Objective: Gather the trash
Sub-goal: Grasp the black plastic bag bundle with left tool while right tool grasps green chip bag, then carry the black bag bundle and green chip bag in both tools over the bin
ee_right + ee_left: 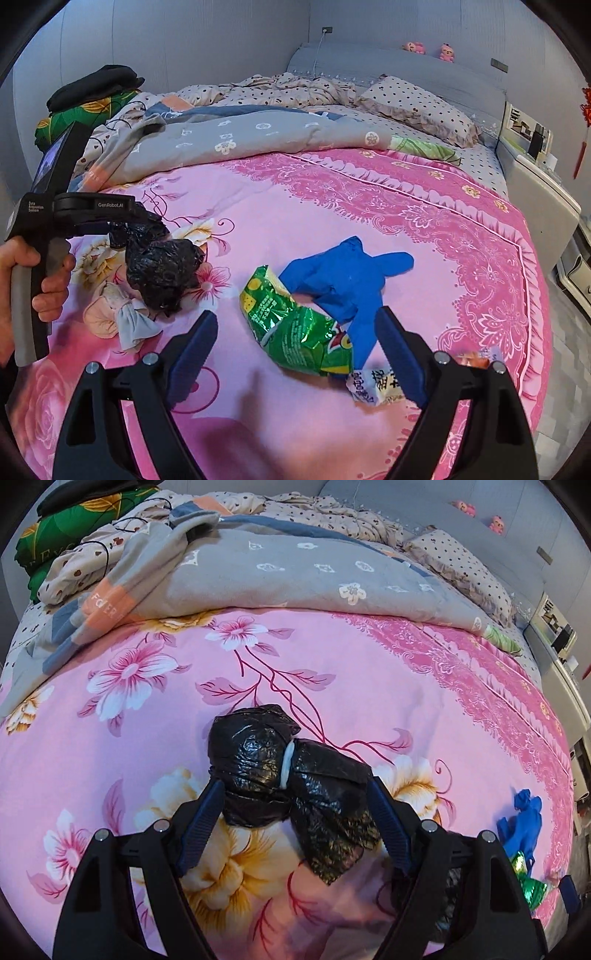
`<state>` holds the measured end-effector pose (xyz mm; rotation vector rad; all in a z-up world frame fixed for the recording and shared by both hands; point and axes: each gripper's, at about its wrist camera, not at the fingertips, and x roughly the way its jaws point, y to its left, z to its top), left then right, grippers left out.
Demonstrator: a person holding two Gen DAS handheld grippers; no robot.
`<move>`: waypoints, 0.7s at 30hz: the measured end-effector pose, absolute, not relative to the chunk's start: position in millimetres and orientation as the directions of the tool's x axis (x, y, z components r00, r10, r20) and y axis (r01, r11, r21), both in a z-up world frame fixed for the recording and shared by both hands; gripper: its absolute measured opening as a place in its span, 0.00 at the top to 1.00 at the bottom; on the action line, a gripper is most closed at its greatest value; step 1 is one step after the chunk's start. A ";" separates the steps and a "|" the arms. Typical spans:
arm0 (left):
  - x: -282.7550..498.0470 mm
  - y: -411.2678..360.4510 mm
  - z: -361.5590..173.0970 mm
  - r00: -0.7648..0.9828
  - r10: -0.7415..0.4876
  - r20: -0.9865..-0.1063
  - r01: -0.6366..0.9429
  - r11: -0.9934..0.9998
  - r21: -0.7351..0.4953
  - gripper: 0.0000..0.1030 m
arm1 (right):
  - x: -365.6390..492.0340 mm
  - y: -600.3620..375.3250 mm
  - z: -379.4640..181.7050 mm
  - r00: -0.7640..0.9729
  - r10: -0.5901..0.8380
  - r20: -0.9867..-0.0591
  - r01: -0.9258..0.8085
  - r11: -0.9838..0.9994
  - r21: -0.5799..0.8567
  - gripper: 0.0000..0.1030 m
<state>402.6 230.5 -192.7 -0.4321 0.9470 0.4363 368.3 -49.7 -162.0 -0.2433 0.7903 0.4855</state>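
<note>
- I am gripping a black trash bag point(291, 779) with my left gripper point(295, 797), its fingers pressing into the bundled plastic from both sides and lifting it just above the pink floral bedspread point(369, 686).
- I am hovering my right gripper point(295, 332) with the fingers spread wide and holding nothing, just short of the trash lying on the bedspread.
- I am looking at a green snack wrapper point(295, 328), a blue glove point(343, 280) draped over its far end, and a small white wrapper point(373, 384) touching my right finger's inner side.
- I judge that the bag is fetched and no trash is in it yet.
- The next move, as I see it, is lowering the right fingers around the green wrapper, and also getting the bundled bag opened, since it looks tied with a white band point(287, 766).
</note>
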 end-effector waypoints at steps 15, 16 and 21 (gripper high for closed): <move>418.0 196.0 -213.6 0.539 0.160 -0.827 -0.430 0.896 -0.107 0.73 | 387.7 -30.4 -202.4 0.535 0.299 -0.790 -0.541 0.840 -0.049 0.59; 417.6 194.9 -212.9 0.543 0.155 -0.826 -0.427 0.897 -0.113 0.76 | 388.0 -30.3 -201.4 0.530 0.305 -0.791 -0.542 0.839 -0.040 0.61; 414.9 191.3 -209.7 0.567 0.140 -0.812 -0.401 0.908 -0.123 0.86 | 386.2 -31.1 -199.7 0.514 0.326 -0.794 -0.535 0.845 0.000 0.67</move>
